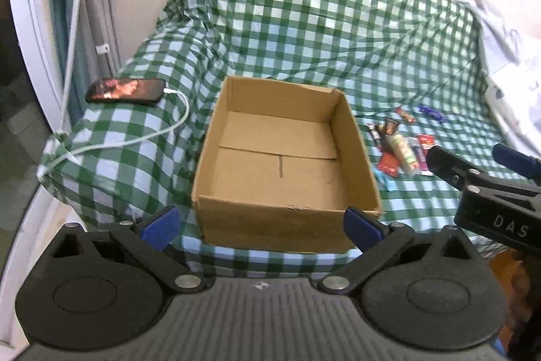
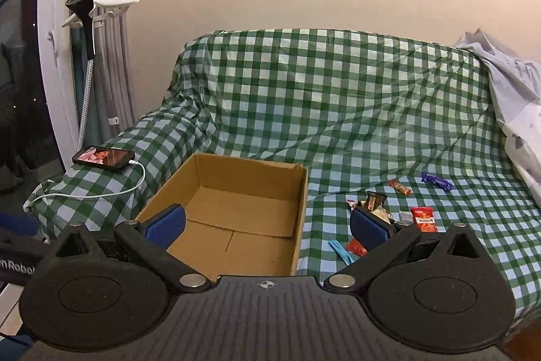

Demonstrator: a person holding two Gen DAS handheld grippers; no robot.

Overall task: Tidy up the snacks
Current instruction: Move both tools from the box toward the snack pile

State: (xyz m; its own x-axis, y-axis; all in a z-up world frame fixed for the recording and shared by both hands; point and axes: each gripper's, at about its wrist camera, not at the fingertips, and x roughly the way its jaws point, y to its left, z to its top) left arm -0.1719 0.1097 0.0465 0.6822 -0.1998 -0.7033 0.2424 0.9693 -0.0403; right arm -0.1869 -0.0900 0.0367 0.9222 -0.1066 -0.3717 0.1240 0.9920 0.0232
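Observation:
An open, empty cardboard box (image 1: 280, 158) sits on the green checked sofa cover; it also shows in the right wrist view (image 2: 236, 219). A small heap of wrapped snacks (image 1: 402, 148) lies to its right, with a red packet (image 2: 423, 219), an orange bar (image 2: 400, 186), a purple wrapper (image 2: 436, 181) and a light blue stick (image 2: 341, 252). My left gripper (image 1: 262, 225) is open and empty in front of the box. My right gripper (image 2: 268, 227) is open and empty, above the box's near right corner; it shows in the left wrist view (image 1: 473, 171) beside the snacks.
A phone (image 1: 126, 90) on a white charging cable (image 1: 135, 137) lies on the sofa's left arm. A pale sheet (image 2: 517, 110) is bunched at the right. A garment steamer (image 2: 84, 22) and curtains stand at the left.

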